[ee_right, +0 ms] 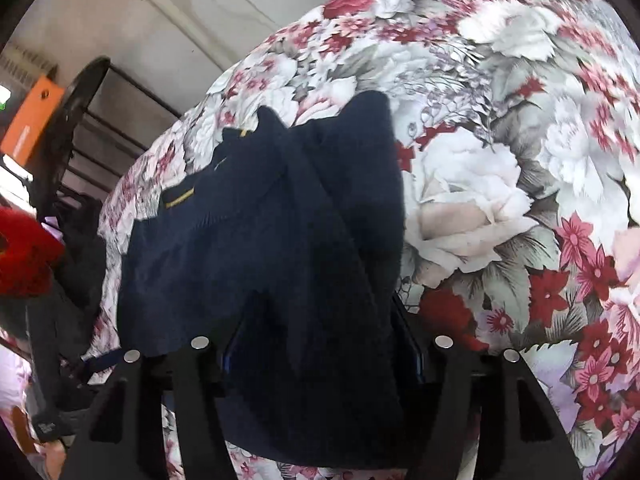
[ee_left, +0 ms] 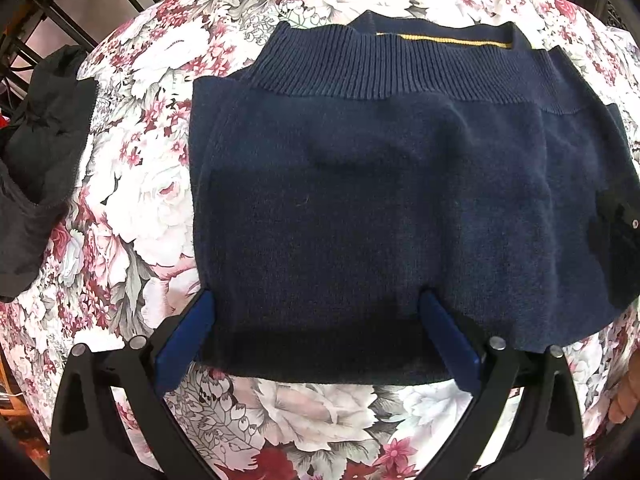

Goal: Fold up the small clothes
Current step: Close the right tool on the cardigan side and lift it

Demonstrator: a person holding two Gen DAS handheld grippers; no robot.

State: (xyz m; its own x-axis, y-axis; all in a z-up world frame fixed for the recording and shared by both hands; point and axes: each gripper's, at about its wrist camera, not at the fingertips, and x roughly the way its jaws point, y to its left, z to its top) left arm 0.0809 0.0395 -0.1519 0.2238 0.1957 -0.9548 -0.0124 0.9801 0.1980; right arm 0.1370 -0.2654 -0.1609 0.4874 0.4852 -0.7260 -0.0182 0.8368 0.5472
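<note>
Left wrist view: your left gripper hangs with its blue-padded fingers spread wide apart, released, straddling the near edge of the navy blue knitted sweater. That sweater lies folded and mostly flat on the floral cloth with red and white roses, its ribbed band at the far side and a thin yellow stripe showing just beyond it. To your left, a crumpled black zippered garment sits at the cloth's edge, apart from the sweater. At the far right, a dark part of the other gripper overlaps the sweater's right side.

Right wrist view: your right gripper is clenched on a bunched fold of the same navy sweater, the fabric draped over and between the fingers, so the pads are mostly hidden. The rest of the sweater trails away to the left across the floral cloth. An orange box and something red sit off the cloth at left.
</note>
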